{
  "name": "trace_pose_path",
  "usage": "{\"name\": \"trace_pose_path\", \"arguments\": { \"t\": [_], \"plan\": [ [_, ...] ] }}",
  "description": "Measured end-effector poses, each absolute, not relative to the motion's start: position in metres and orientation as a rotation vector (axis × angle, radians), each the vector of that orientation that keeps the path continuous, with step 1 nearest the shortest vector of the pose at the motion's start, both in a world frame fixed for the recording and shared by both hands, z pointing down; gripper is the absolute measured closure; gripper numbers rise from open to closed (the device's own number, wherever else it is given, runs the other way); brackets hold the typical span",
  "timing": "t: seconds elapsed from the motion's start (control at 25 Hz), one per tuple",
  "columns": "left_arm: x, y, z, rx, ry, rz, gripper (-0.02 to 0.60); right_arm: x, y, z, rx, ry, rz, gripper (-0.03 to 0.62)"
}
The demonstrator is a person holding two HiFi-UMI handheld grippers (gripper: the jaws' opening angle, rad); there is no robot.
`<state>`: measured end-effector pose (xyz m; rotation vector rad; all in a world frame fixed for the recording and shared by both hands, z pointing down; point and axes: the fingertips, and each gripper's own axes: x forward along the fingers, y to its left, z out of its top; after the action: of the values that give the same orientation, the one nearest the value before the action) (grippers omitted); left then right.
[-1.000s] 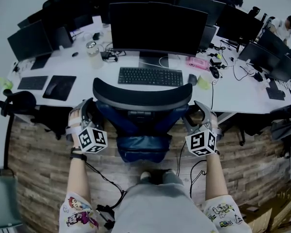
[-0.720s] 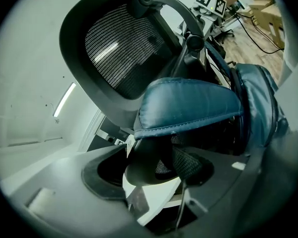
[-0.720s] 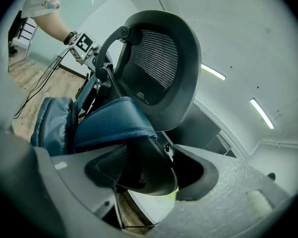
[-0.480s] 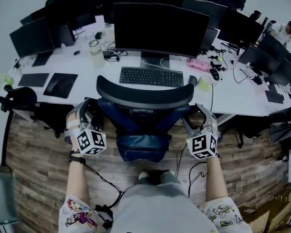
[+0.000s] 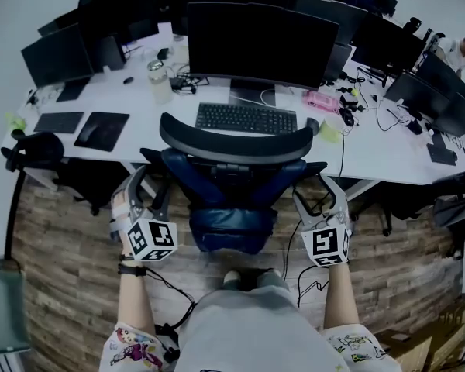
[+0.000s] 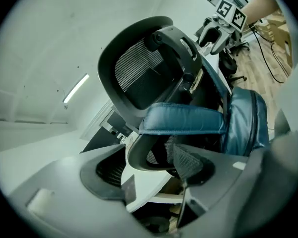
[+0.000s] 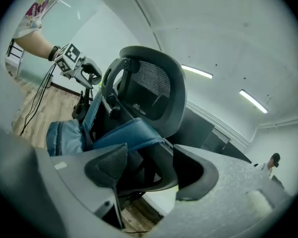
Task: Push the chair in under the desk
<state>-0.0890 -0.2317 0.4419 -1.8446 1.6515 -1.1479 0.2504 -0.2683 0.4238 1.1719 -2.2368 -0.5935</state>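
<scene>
**Head view, left to right.** Left gripper [image 5: 149,180]: the claw is spread wide and has just been opening. In the left gripper view a dark curved part of the chair's frame lies in the gap, and I see no pad pressing on it. Chair [image 5: 234,141]: it is centred at the front edge of the desk [image 5: 387,155] and faces the keyboard [image 5: 246,118]. Its backrest is roughly level with that edge and has a blue jacket [image 5: 231,217] draped over it. Right gripper [image 5: 319,186]: the claw is likewise spread, with chair frame in the gap and nothing pinched.

**Hazards, as I judge them.**
- (a) Neither claw grips, so any shove rests on loose contact. A gripper could slide off the frame, or an uneven push could swivel the chair instead of rolling it straight.
- (b) The chair's side arm [image 5: 314,168] sits close to the front edge and might strike it rather than pass under.
- (c) The black cable [image 5: 301,273] trailing over the floor [image 5: 62,270] beside the base could foul a castor.
- (d) The jacket could be dragged off.

**Surroundings.** A neighbouring chair [image 5: 31,160] stands off the left front corner, well apart. A dark pad [image 5: 101,130] and a jar [image 5: 160,80] are on the desk's left half. The monitor [image 5: 256,43] is behind the keyboard, with a pink item [image 5: 319,99] to its right. None of these blocks the path; only the desk's own edge and the floor cable stand near it.
</scene>
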Motion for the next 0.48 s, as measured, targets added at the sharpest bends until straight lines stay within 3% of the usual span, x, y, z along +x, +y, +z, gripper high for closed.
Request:
{"name": "trace_pose_path", "arguments": {
  "t": [0.48],
  "plan": [
    [-0.033,-0.187,0.443,-2.131,1.776,-0.933,0.318,0.235,-0.215,0.42,1.222,-2.509,-0.317,0.354]
  ]
}}
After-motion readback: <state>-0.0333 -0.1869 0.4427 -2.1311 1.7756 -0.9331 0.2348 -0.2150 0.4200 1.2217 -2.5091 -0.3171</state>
